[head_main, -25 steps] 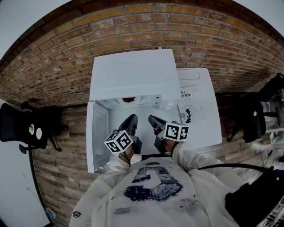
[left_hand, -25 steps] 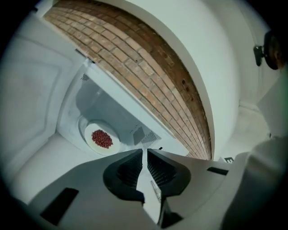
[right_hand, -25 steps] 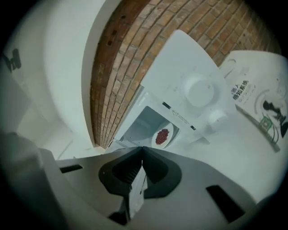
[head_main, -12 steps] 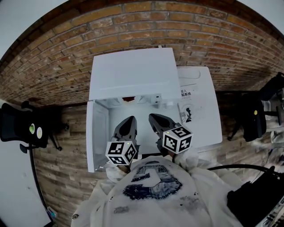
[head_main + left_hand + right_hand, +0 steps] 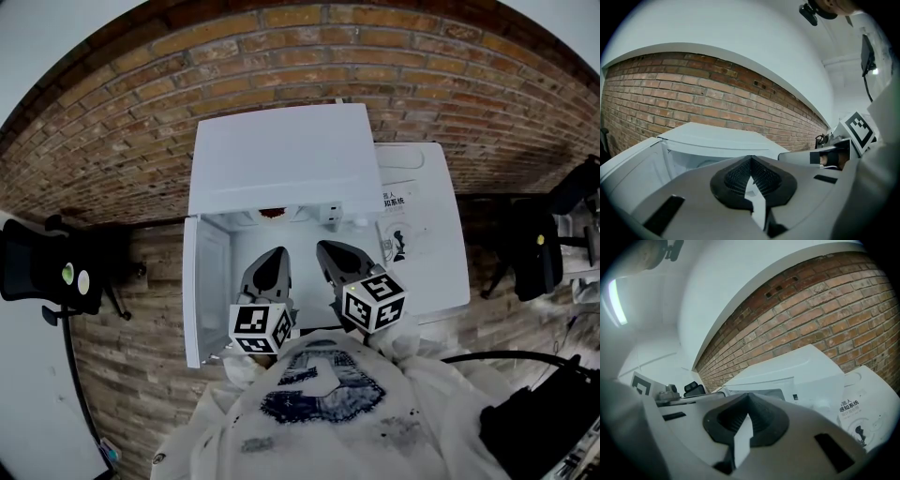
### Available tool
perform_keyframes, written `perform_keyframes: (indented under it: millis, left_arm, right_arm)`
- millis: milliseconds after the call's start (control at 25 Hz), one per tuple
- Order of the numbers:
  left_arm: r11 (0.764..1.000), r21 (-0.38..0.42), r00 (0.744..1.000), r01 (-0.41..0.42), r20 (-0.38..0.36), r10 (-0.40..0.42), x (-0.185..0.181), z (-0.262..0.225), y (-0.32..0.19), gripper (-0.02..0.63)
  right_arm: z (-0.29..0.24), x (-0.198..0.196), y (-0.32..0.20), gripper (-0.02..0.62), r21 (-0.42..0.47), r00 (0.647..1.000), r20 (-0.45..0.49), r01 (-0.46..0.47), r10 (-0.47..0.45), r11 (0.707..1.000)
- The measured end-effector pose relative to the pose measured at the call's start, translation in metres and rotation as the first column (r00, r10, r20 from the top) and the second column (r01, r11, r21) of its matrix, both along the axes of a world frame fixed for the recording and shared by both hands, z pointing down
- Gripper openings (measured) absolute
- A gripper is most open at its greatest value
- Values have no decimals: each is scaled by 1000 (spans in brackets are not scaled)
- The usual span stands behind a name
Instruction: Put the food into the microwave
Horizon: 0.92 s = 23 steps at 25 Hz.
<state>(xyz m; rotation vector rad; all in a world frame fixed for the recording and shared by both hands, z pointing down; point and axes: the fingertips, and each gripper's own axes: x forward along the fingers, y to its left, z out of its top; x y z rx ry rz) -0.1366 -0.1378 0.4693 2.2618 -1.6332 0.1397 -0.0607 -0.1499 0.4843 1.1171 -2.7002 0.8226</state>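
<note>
Pressed together and empty, left hand-held gripper [image 5: 275,255] and right hand-held gripper [image 5: 325,251], side by side before the open microwave [image 5: 281,155]. Food [image 5: 273,212] (a reddish patch) inside, at the back.

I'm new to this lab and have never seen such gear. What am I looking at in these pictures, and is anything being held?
No robot here: a person holds a two-jaw gripper in each hand. The wide picture comes from a camera on the person's head, looking down: the left gripper and right gripper point at a white microwave whose door hangs open to the left. The patterned cubes are parts of the grippers. Deep inside sits a dark red item, probably the food. A white printed board lies right of the microwave. The other two pictures come from cameras riding on each gripper, looking along its jaws. In both, the jaws are together with nothing between them, so nothing is held.
</note>
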Motion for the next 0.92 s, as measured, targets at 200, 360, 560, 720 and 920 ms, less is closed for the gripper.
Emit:
perform_keyframes:
  millis: [200, 360, 560, 720, 920]
  left_arm:
    - [1000, -6, 1000, -2, -3, 2, 3, 2, -1, 8]
    - [1000, -9, 1000, 0, -6, 0, 4, 3, -2, 8]
    - [1000, -16, 1000, 5, -5, -5, 0, 4, -1, 8]
    - [1000, -20, 1000, 10, -2, -10, -1, 6, 0, 8]
    - [1000, -22, 1000, 9, -2, -9, -2, 6, 0, 8]
  right_arm:
    - [0, 0, 0, 14, 6, 1000, -4, 2, -2, 1000]
    - [1, -1, 1, 14, 3, 1000, -7, 8, -8, 1000]
    - [2, -3, 1, 14, -2, 1000, -12, 11, -11, 1000]
    - [3, -5, 1, 14, 0, 1000, -13, 17, -17, 1000]
    - [4, -7, 1, 14, -3, 1000, -16, 21, -21, 1000]
